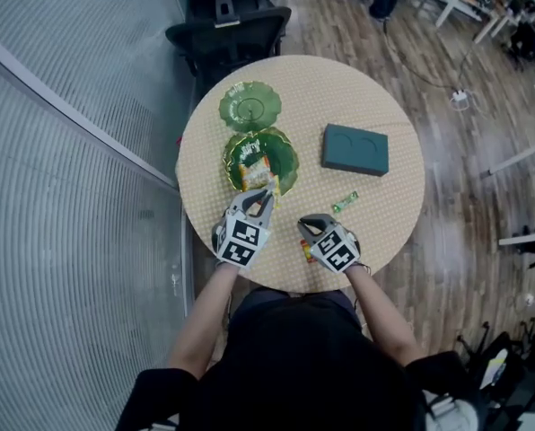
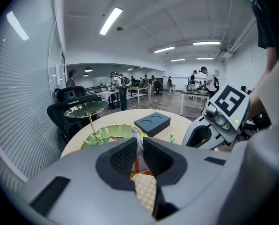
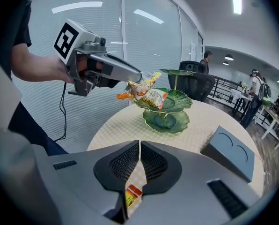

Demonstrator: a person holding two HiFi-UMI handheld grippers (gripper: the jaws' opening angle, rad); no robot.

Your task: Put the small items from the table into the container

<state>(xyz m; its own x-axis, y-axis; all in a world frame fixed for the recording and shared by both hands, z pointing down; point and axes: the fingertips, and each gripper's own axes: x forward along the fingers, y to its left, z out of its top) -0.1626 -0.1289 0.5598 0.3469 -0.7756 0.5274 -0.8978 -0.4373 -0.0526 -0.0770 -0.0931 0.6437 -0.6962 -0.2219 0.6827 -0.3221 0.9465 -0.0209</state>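
Your left gripper (image 2: 138,154) jaws pinch snack packet (image 3: 146,93), edge hidden between them; right gripper (image 3: 139,161) jaws pressed together, half covering sachet (image 3: 131,194).

readable text: none was legible | snack packet (image 3: 148,95): print was too blurred to read | green wrapper (image 1: 345,202): print was too small | left cube (image 1: 242,241): carried only black-and-white square markers, no letters

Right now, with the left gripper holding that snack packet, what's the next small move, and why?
Probably ease the left gripper down a little and open its jaws. It is shut on the orange snack packet, which hangs over the larger green leaf dish of the tiered stand. Letting go there should land the packet in the dish rather than on the table.
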